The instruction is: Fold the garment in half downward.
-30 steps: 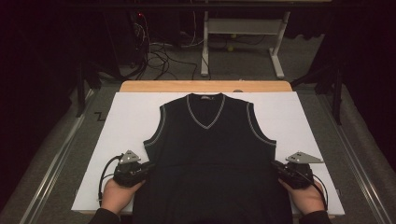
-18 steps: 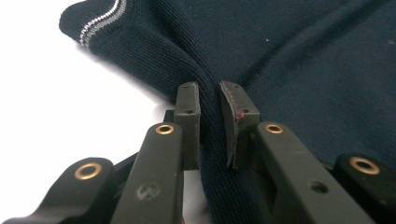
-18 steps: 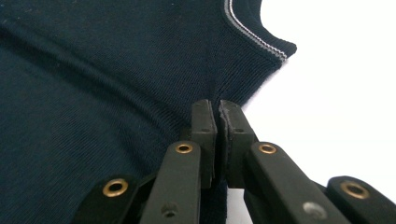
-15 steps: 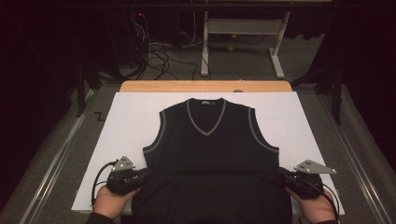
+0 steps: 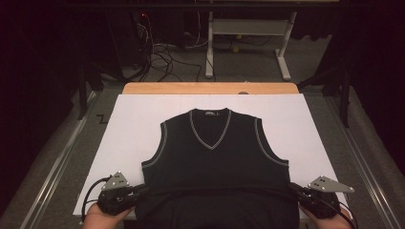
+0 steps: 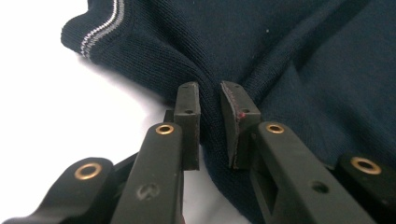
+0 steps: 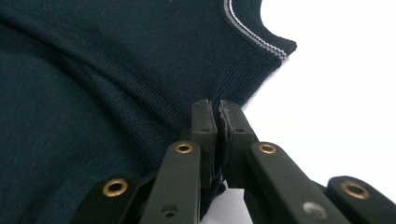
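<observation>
Knitted vest [image 5: 215,162] (side seams), left gripper [image 6: 210,100] pinching, right gripper [image 7: 218,108] clamped

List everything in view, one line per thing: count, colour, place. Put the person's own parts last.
sweater vest: one, dark navy with grey-striped trim at neck and armholes, flat on the white sheet, neck away from the person, with a ridge of cloth drawn across between the grippers
white sheet: one, white, covering most of the table
table: one, wooden, its edge visible beyond the sheet
desk frame: one, white, on the floor beyond the table
cables: several, dark and light, on the floor at the back
left gripper: one, black, pinching the vest's side edge below the armhole
right gripper: one, black, shut on the vest's other side edge
hands: two, at the near table edge, each holding a gripper
</observation>
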Available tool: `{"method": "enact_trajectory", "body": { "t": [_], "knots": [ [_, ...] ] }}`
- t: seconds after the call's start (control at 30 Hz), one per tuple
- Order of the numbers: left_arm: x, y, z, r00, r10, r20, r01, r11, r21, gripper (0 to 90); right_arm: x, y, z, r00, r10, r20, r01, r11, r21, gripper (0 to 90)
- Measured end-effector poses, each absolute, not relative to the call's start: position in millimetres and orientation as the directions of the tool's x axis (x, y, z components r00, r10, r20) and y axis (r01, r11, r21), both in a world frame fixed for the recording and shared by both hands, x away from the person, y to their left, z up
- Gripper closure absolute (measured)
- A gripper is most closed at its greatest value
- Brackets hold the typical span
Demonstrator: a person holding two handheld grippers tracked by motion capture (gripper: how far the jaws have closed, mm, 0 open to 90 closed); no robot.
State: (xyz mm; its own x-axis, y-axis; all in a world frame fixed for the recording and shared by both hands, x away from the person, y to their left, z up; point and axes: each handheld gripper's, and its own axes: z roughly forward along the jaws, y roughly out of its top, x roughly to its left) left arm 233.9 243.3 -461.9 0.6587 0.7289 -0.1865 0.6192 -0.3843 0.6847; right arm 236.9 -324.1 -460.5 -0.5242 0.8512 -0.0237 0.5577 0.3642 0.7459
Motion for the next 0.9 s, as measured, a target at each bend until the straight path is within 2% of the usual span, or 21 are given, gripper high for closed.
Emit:
{"method": "enact_trajectory", "body": {
  "t": [0.2, 0.27, 0.3, 0.33, 0.37, 0.4, 0.43, 0.53, 0.57, 0.6, 0.63, 0.67, 0.7, 0.73, 0.77, 0.83, 0.87, 0.9],
  "knots": [
    [228.1, 242.4, -465.7, 0.678, 0.71, -0.191, 0.624, -0.418, 0.661, 73.8, 231.4, -325.9, -461.1, -0.531, 0.848, -0.015, 0.558, 0.363, 0.746, 86.3],
    [229.2, 243.4, -464.4, 0.67, 0.716, -0.195, 0.623, -0.4, 0.672, 61.7, 230.7, -324.4, -460.1, -0.537, 0.844, -0.012, 0.55, 0.36, 0.753, 77.0],
    [230.6, 244.1, -463.1, 0.662, 0.725, -0.192, 0.622, -0.388, 0.68, 61.7, 230.7, -324.4, -460.1, -0.537, 0.844, -0.012, 0.55, 0.36, 0.753, 77.0],
    [235.6, 245.6, -460.0, 0.638, 0.749, -0.18, 0.617, -0.356, 0.702, 51.7, 233.7, -322.9, -458.3, -0.521, 0.853, -0.009, 0.542, 0.34, 0.768, 62.0],
    [235.6, 245.6, -460.0, 0.638, 0.749, -0.18, 0.617, -0.356, 0.702, 48.4, 233.7, -322.9, -458.3, -0.521, 0.853, -0.009, 0.542, 0.34, 0.768, 62.0],
    [239.5, 245.6, -458.0, 0.62, 0.765, -0.173, 0.613, -0.335, 0.715, 42.9, 239.9, -321.3, -456.5, -0.501, 0.865, -0.026, 0.525, 0.328, 0.785, 50.2],
    [248.7, 242.3, -454.7, 0.587, 0.792, -0.166, 0.603, -0.291, 0.743, 39.7, 245.1, -319.9, -455.5, -0.483, 0.875, -0.035, 0.523, 0.32, 0.79, 46.2],
    [261.2, 234.3, -452.3, 0.561, 0.812, -0.164, 0.614, -0.275, 0.739, 34.9, 260.5, -318.0, -453.9, -0.466, 0.884, -0.024, 0.524, 0.298, 0.798, 41.2],
    [273.0, 223.6, -452.3, 0.541, 0.83, -0.132, 0.622, -0.29, 0.728, 29.0, 276.5, -316.5, -452.1, -0.44, 0.898, -0.022, 0.526, 0.278, 0.804, 39.0],
    [273.0, 223.6, -452.3, 0.541, 0.83, -0.132, 0.622, -0.29, 0.728, 27.1, 276.5, -316.5, -452.1, -0.44, 0.898, -0.022, 0.526, 0.278, 0.804, 39.0],
    [280.9, 217.3, -454.7, 0.519, 0.849, -0.096, 0.628, -0.302, 0.718, 27.1, 284.6, -314.8, -451.9, -0.434, 0.9, -0.026, 0.524, 0.276, 0.806, 37.4],
    [286.2, 214.7, -457.1, 0.502, 0.861, -0.08, 0.639, -0.307, 0.705, 22.9, 295.1, -312.1, -453.0, -0.427, 0.904, -0.024, 0.539, 0.275, 0.796, 33.8],
    [298.2, 210.4, -465.2, 0.47, 0.879, -0.073, 0.681, -0.309, 0.664, 18.5, 310.9, -309.0, -458.0, -0.437, 0.899, 0.003, 0.572, 0.276, 0.773, 25.0],
    [298.2, 210.4, -465.2, 0.47, 0.879, -0.073, 0.681, -0.309, 0.664, 17.4, 310.9, -309.0, -458.0, -0.437, 0.899, 0.003, 0.572, 0.276, 0.773, 25.0],
    [301.9, 209.0, -469.1, 0.466, 0.883, -0.062, 0.695, -0.322, 0.643, 17.0, 323.4, -304.4, -465.2, -0.43, 0.903, -0.007, 0.609, 0.296, 0.736, 19.4],
    [303.7, 207.7, -475.9, 0.465, 0.883, -0.062, 0.709, -0.33, 0.623, 17.0, 327.6, -302.9, -468.5, -0.428, 0.904, -0.015, 0.628, 0.309, 0.714, 19.2],
    [301.0, 209.1, -476.9, 0.469, 0.88, -0.074, 0.705, -0.323, 0.631, 18.5, 327.2, -300.8, -469.5, -0.447, 0.894, -0.02, 0.626, 0.329, 0.707, 36.9],
    [301.0, 209.1, -476.9, 0.469, 0.88, -0.074, 0.705, -0.323, 0.631, 21.9, 327.2, -300.8, -469.5, -0.447, 0.894, -0.02, 0.626, 0.329, 0.707, 36.9]
  ]
}}
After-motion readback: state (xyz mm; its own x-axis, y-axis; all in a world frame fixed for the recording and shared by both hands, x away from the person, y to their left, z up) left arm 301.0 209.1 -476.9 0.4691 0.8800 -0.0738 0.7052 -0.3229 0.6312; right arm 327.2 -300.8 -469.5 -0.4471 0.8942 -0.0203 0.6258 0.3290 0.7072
